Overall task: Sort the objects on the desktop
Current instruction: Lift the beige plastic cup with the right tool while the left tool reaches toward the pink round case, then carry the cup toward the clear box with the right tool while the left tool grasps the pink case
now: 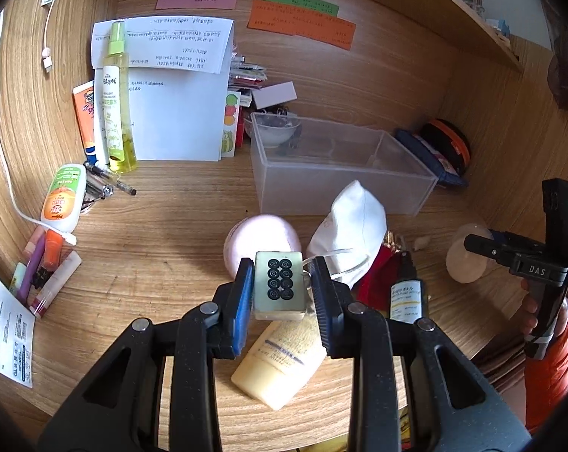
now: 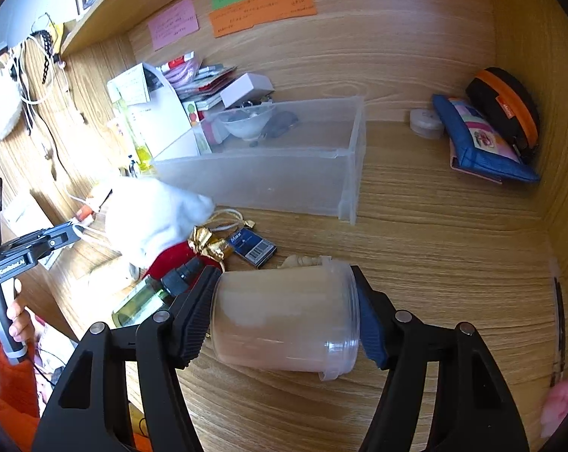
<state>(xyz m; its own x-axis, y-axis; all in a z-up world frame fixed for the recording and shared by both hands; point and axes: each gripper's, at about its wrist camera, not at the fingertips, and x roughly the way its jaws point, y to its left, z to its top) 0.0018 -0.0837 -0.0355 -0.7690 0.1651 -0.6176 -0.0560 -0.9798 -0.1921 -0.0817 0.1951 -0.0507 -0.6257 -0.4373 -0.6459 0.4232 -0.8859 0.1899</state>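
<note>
My left gripper (image 1: 282, 282) is shut on a pale mahjong tile (image 1: 279, 289) with black circles, held above a cream tube (image 1: 280, 361) and in front of a pink round jar (image 1: 263, 239). My right gripper (image 2: 286, 314) is shut on a translucent plastic jar (image 2: 284, 320) lying sideways, just above the desk; the jar also shows in the left wrist view (image 1: 466, 254). A clear plastic bin (image 1: 333, 165) stands behind, also seen in the right wrist view (image 2: 269, 173). A white cloth mask (image 1: 350, 231) lies between bin and tile.
A yellow spray bottle (image 1: 116, 98), papers (image 1: 178, 90), an orange-green bottle (image 1: 61, 197) and pens (image 1: 107, 182) crowd the left. A dark bottle (image 1: 406, 297), a red pouch (image 2: 171, 258), a blue card (image 2: 252, 246), a blue pouch (image 2: 480, 139) and an orange-black case (image 2: 506, 109) lie on the right.
</note>
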